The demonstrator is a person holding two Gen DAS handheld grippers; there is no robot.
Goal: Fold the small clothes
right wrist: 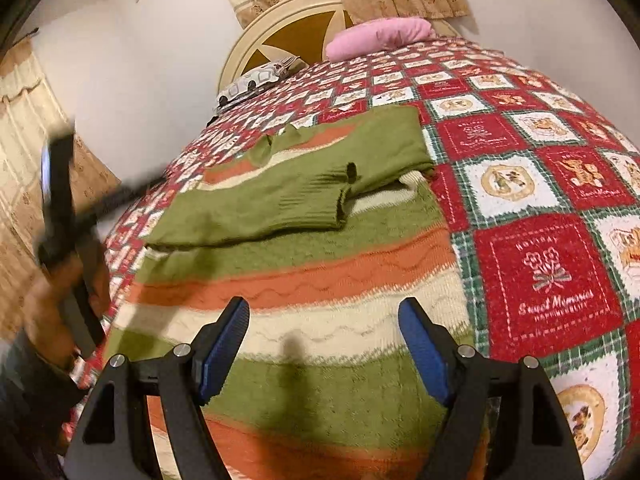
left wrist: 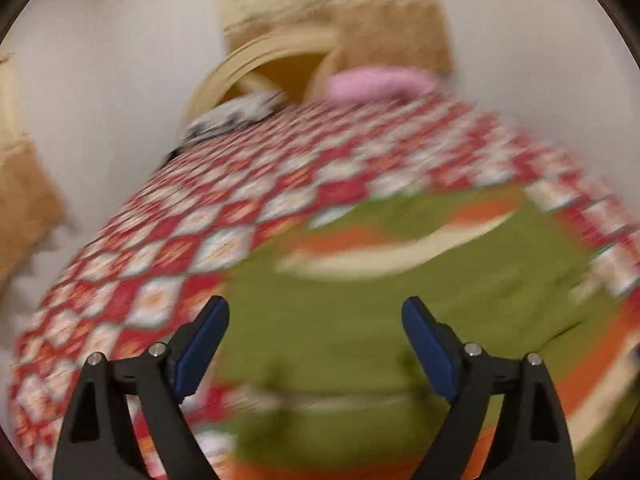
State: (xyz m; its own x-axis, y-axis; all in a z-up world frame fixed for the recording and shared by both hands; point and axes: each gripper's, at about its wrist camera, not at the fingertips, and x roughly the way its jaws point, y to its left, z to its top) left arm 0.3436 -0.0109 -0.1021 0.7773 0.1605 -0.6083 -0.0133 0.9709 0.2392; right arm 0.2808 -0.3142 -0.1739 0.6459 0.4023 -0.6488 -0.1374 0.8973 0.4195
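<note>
Lying on one quilt [right wrist: 552, 280], one striped sweater [right wrist: 320, 280]; both grippers' fingers [left wrist: 208, 340] [right wrist: 224, 340] released, empty.

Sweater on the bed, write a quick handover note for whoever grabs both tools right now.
Left tool: open, nothing between the pads, over the sweater's green part; that view is blurred.
Right tool: open, empty, above the sweater's lower stripes.
Sweater: flat on the quilt, both sleeves folded across the chest.
Done: sleeves in.
Left: probably fold the body up from the hem, then tidy.
Pink pillow and patterned pillow sit at the headboard, clear of the work.
</note>
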